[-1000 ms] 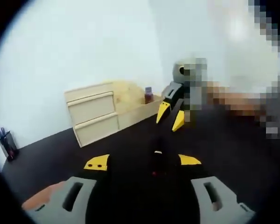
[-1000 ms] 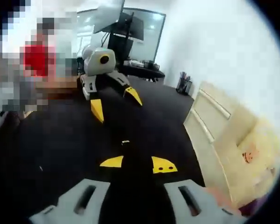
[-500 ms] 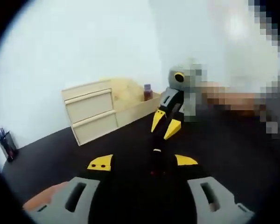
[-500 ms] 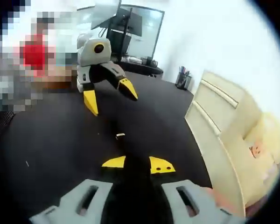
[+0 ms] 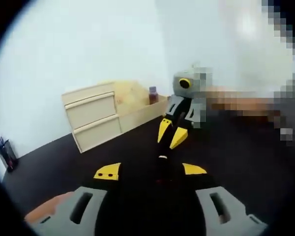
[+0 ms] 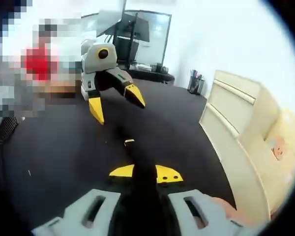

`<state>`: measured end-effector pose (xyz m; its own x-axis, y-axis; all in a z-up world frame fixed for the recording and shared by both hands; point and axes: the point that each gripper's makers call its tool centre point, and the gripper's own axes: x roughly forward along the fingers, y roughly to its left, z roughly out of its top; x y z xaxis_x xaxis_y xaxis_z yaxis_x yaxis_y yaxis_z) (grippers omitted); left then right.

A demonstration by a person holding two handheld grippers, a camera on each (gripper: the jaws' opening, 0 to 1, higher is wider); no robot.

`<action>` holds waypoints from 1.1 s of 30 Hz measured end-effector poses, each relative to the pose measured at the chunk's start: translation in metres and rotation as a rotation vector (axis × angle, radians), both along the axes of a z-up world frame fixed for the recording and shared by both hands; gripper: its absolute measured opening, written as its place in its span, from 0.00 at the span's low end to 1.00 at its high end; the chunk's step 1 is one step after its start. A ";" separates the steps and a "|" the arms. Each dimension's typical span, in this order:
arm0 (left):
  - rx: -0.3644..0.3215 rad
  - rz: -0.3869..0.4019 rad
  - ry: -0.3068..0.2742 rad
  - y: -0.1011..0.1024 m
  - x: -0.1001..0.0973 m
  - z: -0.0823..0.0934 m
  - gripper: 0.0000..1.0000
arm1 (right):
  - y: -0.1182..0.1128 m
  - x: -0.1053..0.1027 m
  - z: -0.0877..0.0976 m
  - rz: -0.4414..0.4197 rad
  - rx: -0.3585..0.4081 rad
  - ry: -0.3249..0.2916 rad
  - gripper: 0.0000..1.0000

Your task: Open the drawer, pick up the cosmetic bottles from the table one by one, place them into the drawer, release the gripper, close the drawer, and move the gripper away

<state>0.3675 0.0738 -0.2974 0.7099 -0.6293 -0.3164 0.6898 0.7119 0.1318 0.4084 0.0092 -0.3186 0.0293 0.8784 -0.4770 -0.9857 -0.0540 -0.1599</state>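
Left gripper view: own left gripper [image 5: 150, 171] at bottom centre, yellow-tipped jaws spread and empty over the black table [image 5: 64, 157]; at mid-left a pale wooden drawer unit [image 5: 91, 122] with both drawers shut, a small purple-capped cosmetic bottle [image 5: 153, 95] just right of it, the right gripper [image 5: 170, 134] at centre.

Right gripper view: own right gripper [image 6: 145, 172] at bottom centre, jaws nearly together, empty; drawer unit at right edge, pen cup [image 6: 195, 81] at upper centre. No step of the task apparently done yet; no legible writing.

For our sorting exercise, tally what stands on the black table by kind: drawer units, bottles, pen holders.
Drawer units: 1
Bottles: 1
Pen holders: 1
Total: 3
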 end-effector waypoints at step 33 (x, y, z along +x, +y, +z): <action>0.334 0.056 -0.282 -0.013 0.010 0.000 0.35 | 0.015 -0.010 0.026 -0.283 0.012 0.684 0.06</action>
